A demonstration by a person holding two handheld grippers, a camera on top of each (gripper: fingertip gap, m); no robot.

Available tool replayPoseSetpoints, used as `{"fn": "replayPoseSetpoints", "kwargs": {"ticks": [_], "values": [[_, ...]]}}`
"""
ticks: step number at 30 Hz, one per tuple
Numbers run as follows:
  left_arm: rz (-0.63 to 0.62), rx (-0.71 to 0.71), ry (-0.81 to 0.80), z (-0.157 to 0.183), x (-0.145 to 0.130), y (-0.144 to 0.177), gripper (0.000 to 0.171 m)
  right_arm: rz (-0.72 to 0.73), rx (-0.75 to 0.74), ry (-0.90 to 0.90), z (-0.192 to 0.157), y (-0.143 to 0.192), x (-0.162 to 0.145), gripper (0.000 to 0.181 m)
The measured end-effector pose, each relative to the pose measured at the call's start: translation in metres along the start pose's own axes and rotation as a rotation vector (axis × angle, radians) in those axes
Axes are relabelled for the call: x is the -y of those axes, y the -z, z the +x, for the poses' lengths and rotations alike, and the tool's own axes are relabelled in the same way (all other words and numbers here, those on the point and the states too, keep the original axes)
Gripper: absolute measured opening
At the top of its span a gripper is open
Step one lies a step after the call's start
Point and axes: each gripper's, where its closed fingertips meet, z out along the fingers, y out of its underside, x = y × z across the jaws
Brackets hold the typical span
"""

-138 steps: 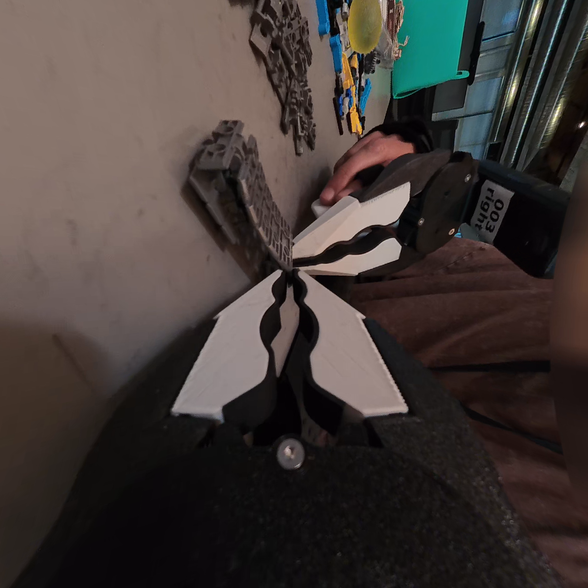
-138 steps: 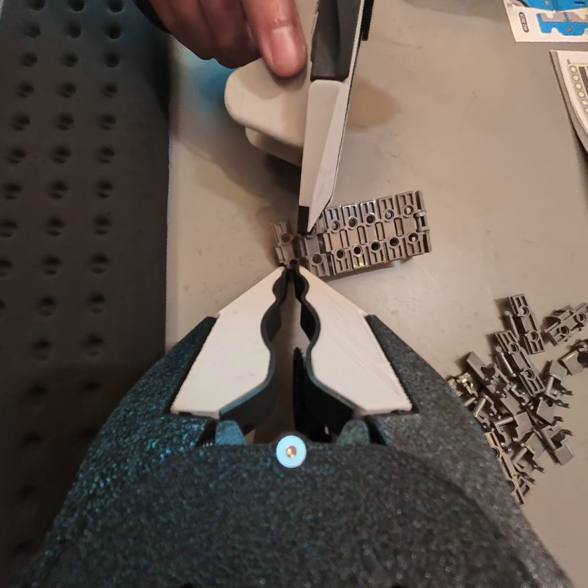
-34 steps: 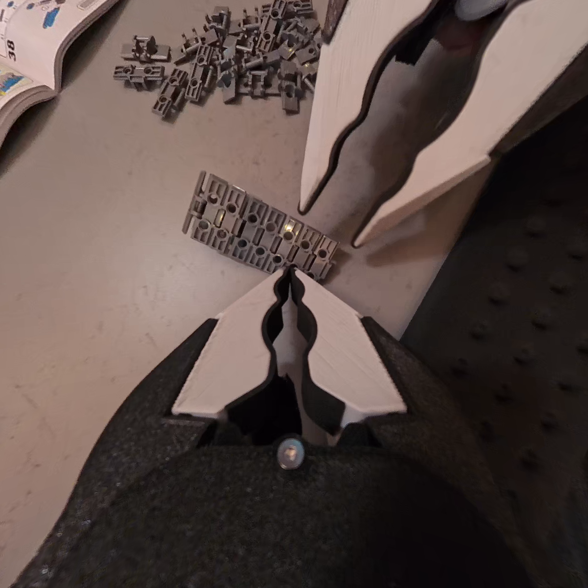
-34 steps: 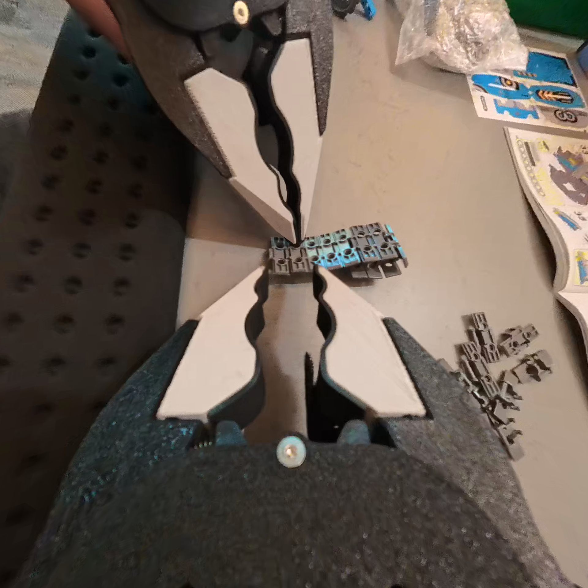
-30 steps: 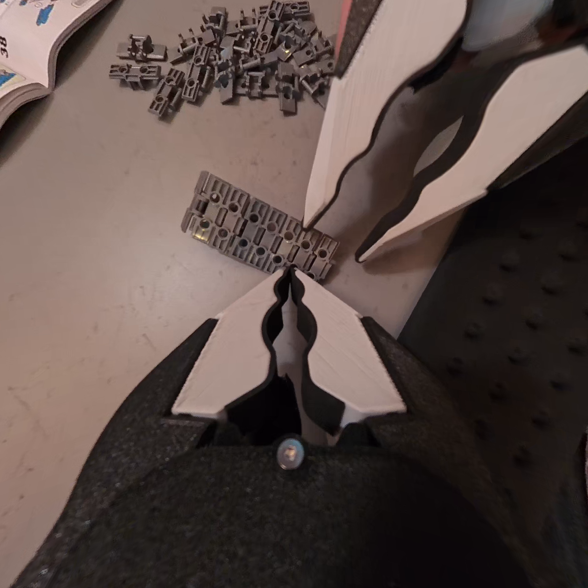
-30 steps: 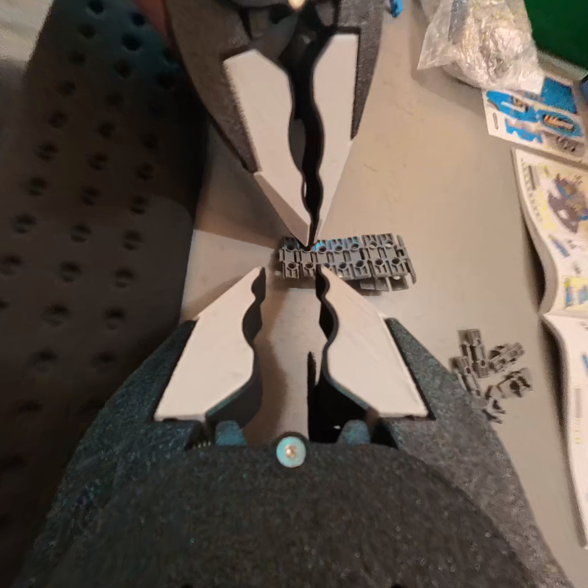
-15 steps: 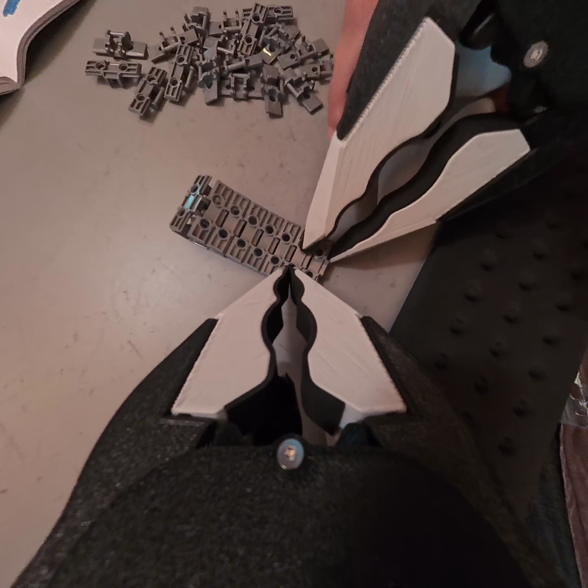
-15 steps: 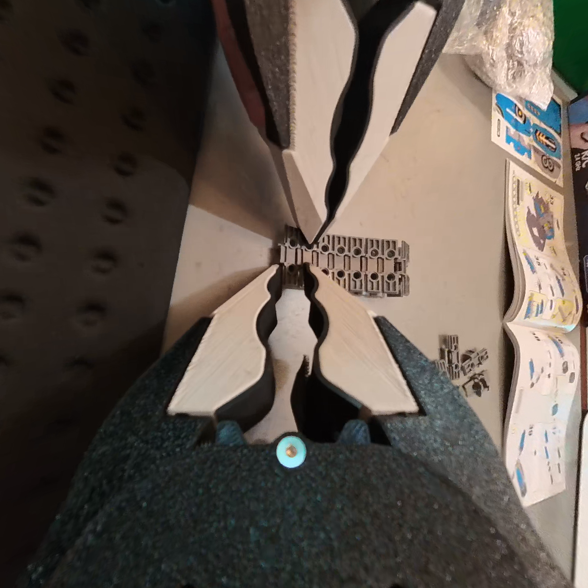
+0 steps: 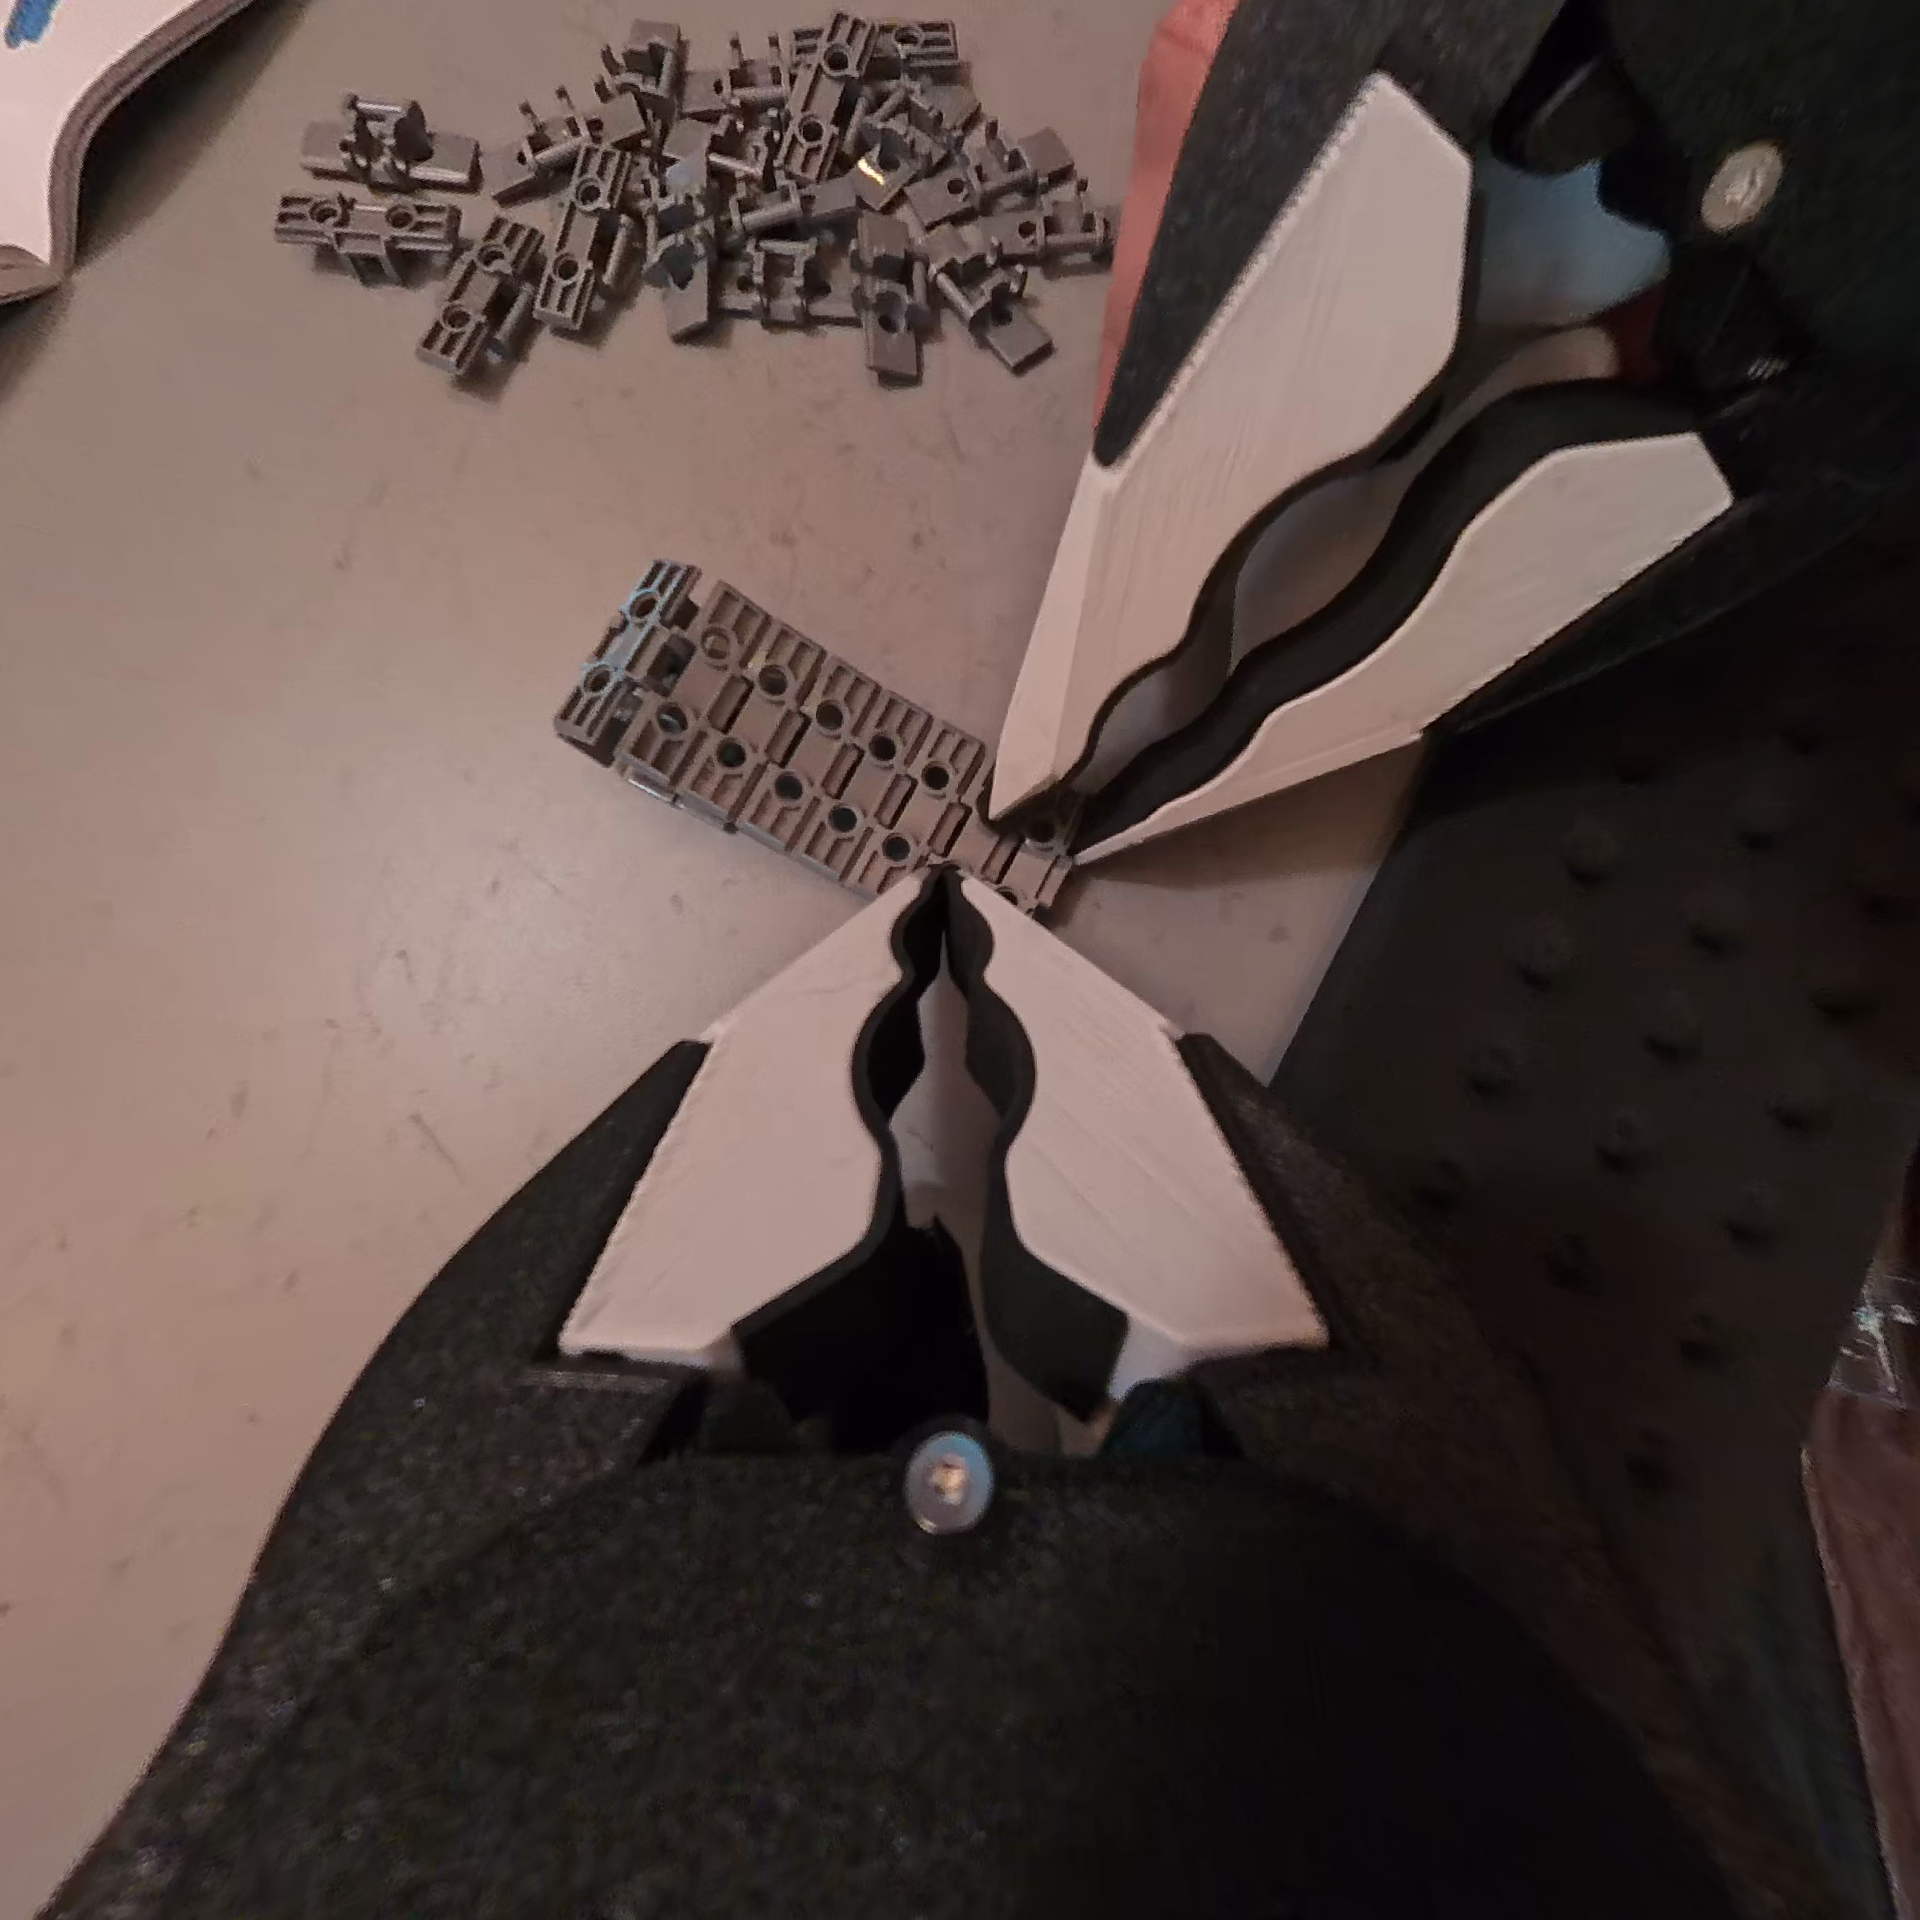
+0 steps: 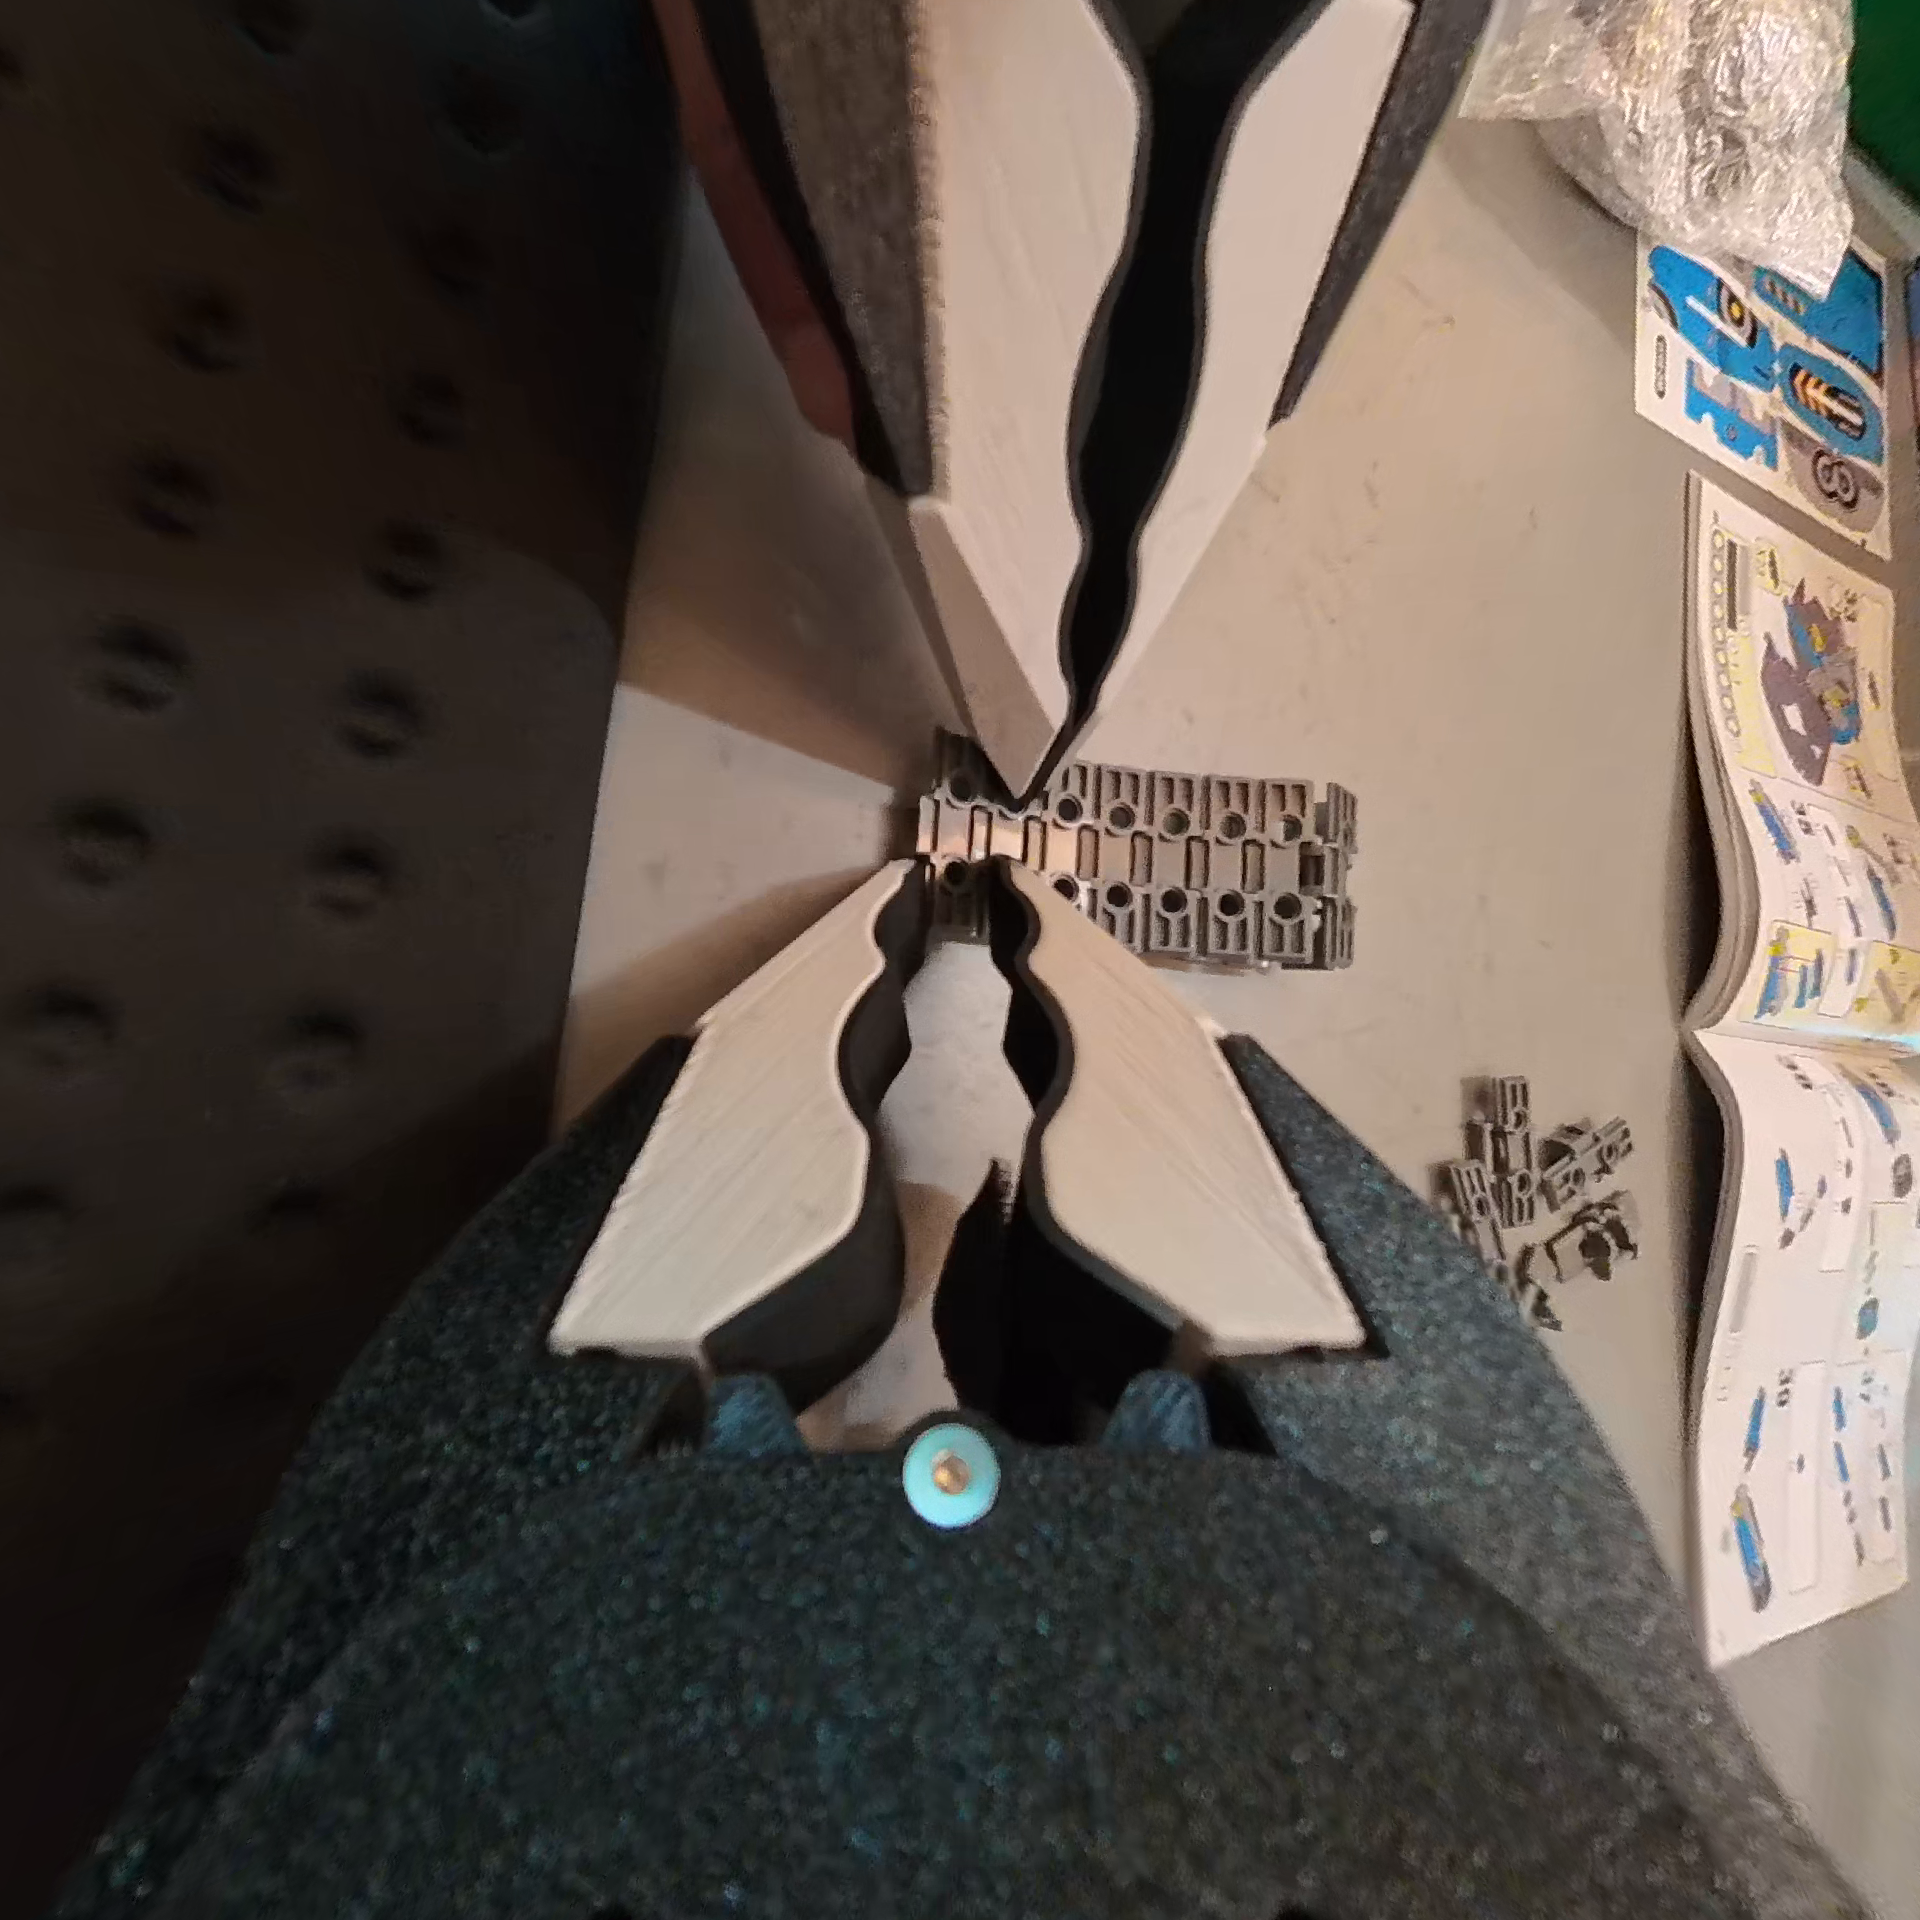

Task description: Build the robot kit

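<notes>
A strip of joined grey track links (image 9: 790,748) lies on the beige table (image 9: 312,935), near its edge. My left gripper (image 9: 940,878) is shut, its tips pinched on the strip's near edge, close to the right end. My right gripper (image 9: 1039,821) comes in from the upper right and is shut on the strip's end link. In the right wrist view, my right gripper (image 10: 961,883) clamps the end link of the strip (image 10: 1174,873) between its tips. The left gripper (image 10: 1023,810) comes down from above onto the neighbouring link.
A pile of loose grey links (image 9: 727,197) lies beyond the strip and also shows in the right wrist view (image 10: 1538,1195). An open instruction booklet (image 10: 1818,1039), a sticker sheet (image 10: 1756,384) and a plastic bag (image 10: 1683,114) lie at the right. A dark dimpled mat (image 10: 260,727) borders the table. The tips of both grippers are at nearly the same place.
4.6 s ago both grippers held the strip upright; it then lay flat. The right gripper, open a second ago, has closed on the end link. The left gripper stayed shut.
</notes>
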Motion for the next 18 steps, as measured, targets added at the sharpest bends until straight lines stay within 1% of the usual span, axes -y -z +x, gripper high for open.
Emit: {"fn": "replayPoseSetpoints", "kwargs": {"ticks": [2, 6, 7, 8, 10, 11, 13, 15, 18], "values": [[0.001, 0.017, -0.022, -0.001, 0.0, 0.0, 0.0, 0.006, -0.013, 0.023, 0.0, 0.0, 0.001, 0.012], [0.03, -0.05, 0.027, -0.001, 0.004, 0.003, 0.0, 0.041, -0.009, -0.023, 0.002, 0.003, 0.002, 0.012], [0.08, -0.039, 0.037, -0.006, 0.012, 0.008, 0.0, 0.07, -0.019, -0.045, 0.006, 0.007, 0.005, 0.008], [0.16, -0.029, 0.042, -0.01, 0.022, 0.018, 0.0, 0.109, -0.004, -0.075, 0.009, 0.012, 0.01, 0.007], [0.325, -0.012, 0.039, -0.019, 0.04, 0.042, 0.011, 0.177, 0.0, -0.154, 0.019, 0.023, 0.013, 0.004], [0.388, -0.006, 0.03, -0.023, 0.045, 0.05, 0.014, 0.205, 0.018, -0.207, 0.024, 0.027, 0.013, 0.004], [0.492, -0.028, 0.01, -0.023, 0.049, 0.061, 0.02, 0.309, 0.092, -0.347, 0.031, 0.041, 0.02, 0.004], [0.547, -0.082, 0.002, -0.017, 0.052, 0.066, 0.022, 0.44, 0.209, -0.511, 0.038, 0.056, 0.03, 0.003], [0.605, -0.194, 0.055, -0.01, 0.06, 0.073, 0.035, 0.67, 0.486, -0.775, 0.047, 0.086, 0.047, 0.003]]}}
